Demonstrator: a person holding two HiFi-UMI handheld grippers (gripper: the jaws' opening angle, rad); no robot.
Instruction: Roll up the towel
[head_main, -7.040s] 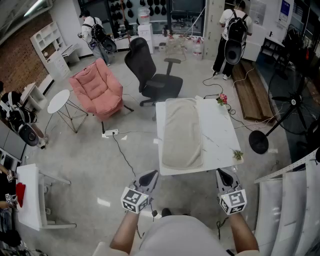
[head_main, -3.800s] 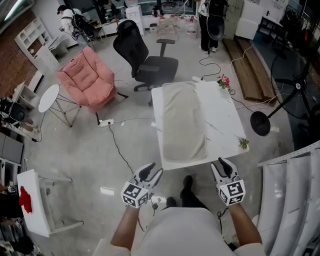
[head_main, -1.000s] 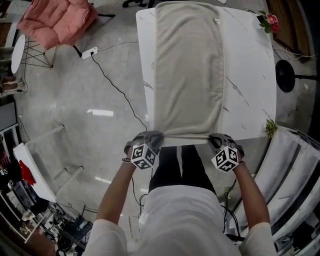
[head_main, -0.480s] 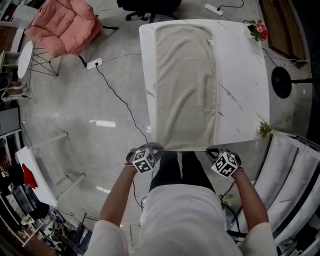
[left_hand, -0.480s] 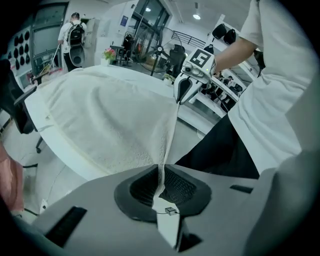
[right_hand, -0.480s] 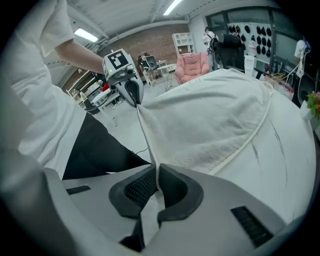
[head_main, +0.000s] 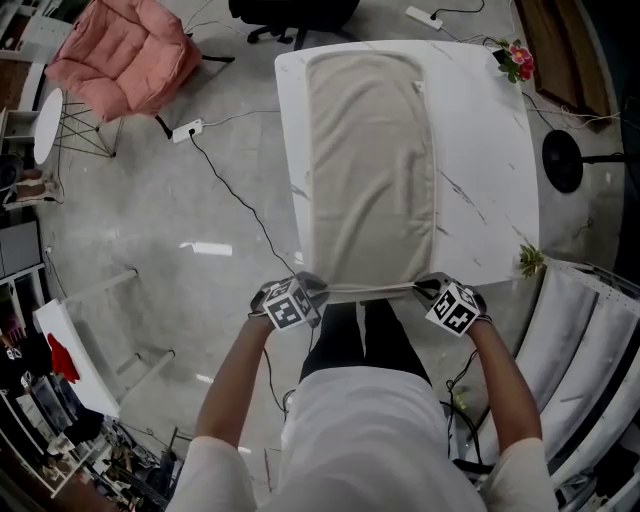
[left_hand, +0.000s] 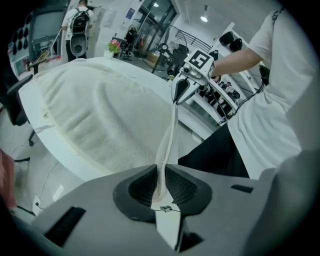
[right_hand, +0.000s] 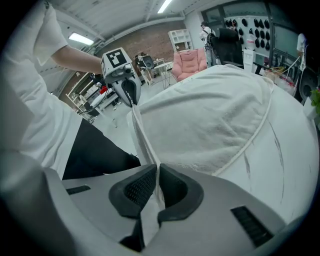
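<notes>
On the white table (head_main: 490, 150), the towel (head_main: 370, 160) lay flat lengthwise; its near edge was held taut between left gripper (head_main: 310, 287) and right gripper (head_main: 426, 289), each nearly closed, pinching a corner (left jaws just eased slightly), presumably to start an even roll.

Head view steeply overhead, gripper views close, sharing towel (head_main: 370, 170)

Towel (head_main: 370, 170) lengthwise on table (head_main: 490, 170), armchair (head_main: 125, 45) off its far-left corner
</notes>
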